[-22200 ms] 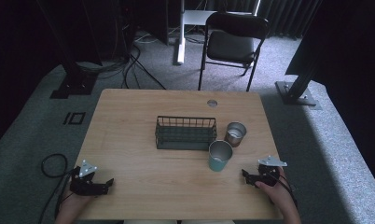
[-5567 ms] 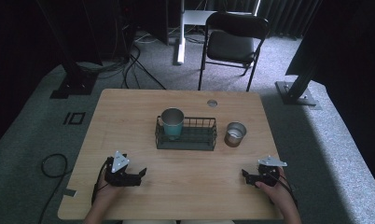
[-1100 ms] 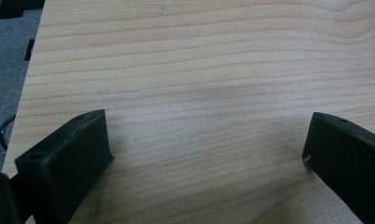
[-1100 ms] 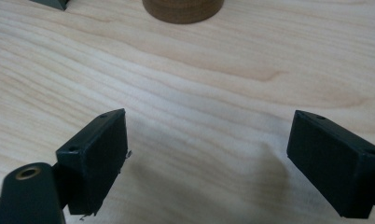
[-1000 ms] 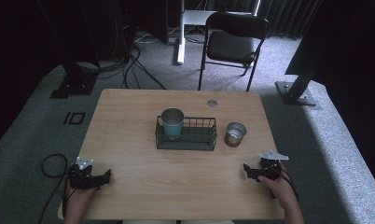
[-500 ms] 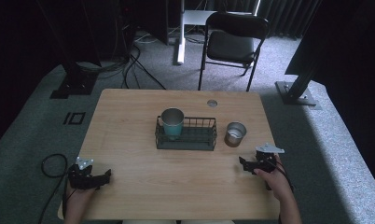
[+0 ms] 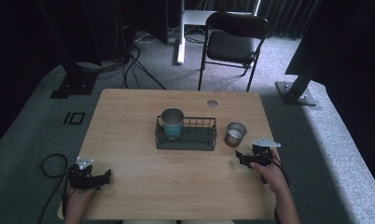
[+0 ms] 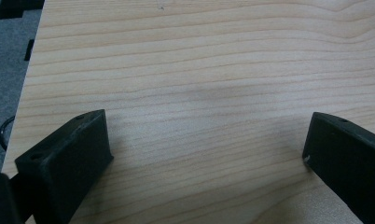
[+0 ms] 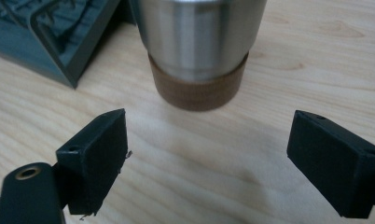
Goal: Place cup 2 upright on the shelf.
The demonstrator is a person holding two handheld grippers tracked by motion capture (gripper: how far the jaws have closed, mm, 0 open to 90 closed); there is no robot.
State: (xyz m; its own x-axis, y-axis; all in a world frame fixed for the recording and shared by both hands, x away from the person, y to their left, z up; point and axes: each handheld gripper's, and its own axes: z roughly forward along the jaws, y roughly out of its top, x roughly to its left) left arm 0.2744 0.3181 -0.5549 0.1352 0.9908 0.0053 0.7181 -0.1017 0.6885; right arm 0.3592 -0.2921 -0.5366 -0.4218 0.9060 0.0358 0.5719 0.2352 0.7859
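A steel cup with a brown base (image 7: 235, 134) (image 9: 198, 51) stands upright on the wooden table (image 7: 129, 116), just right of a dark wire basket (image 7: 195, 138). Inside the basket's left end stands a teal-sided metal cup (image 7: 172, 123). My right gripper (image 7: 244, 157) (image 9: 206, 161) is open a short way in front of the brown-based cup, its jaws wide apart and pointed at it, nothing between them. My left gripper (image 7: 100, 176) (image 8: 204, 154) rests open at the table's near left corner over bare wood.
The basket's dark corner (image 9: 59, 32) shows left of the steel cup. A round cable hole (image 7: 212, 102) sits near the table's far edge. A folding chair (image 7: 232, 44) stands beyond the table. A cable (image 7: 50, 163) loops on the floor at left.
My right gripper has moved forward and left, closing in on the brown-based cup. The left gripper has stayed at the near left corner.
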